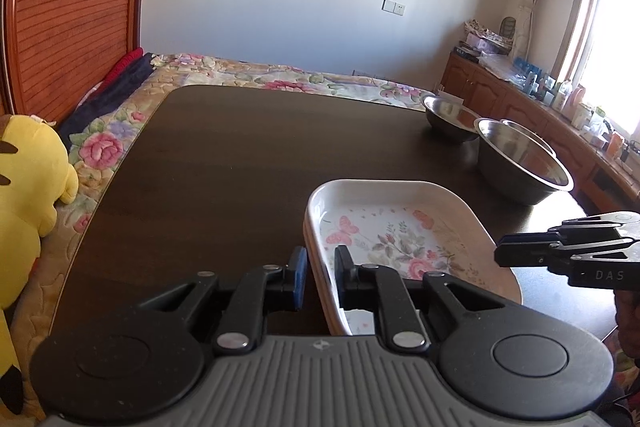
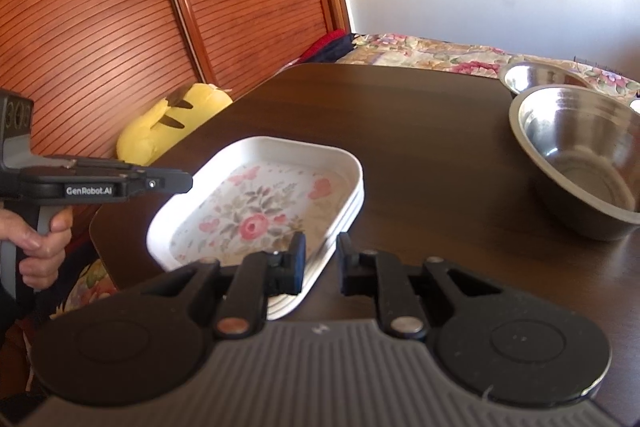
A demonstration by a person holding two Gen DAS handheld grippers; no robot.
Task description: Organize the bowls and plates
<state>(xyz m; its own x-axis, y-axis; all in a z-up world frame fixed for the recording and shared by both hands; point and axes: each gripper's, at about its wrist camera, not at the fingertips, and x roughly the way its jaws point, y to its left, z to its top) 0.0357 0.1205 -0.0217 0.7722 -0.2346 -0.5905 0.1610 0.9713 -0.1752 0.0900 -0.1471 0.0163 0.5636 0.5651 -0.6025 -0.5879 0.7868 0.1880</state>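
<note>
A stack of white rectangular floral plates (image 1: 392,227) lies on the dark table (image 1: 224,163); it also shows in the right wrist view (image 2: 256,211). My left gripper (image 1: 320,279) straddles the stack's left rim, jaws slightly apart, not clamped. My right gripper (image 2: 320,263) straddles the stack's right rim, jaws also apart. Two steel bowls stand beyond: a large one (image 1: 520,159) (image 2: 580,155) and a smaller one (image 1: 448,119) (image 2: 536,77) behind it.
A yellow plush toy (image 1: 28,187) (image 2: 168,123) lies on the floral bed (image 1: 248,71) left of the table. A wooden wardrobe (image 2: 120,7) stands behind. Cabinets (image 1: 520,99) with clutter run under the window at right.
</note>
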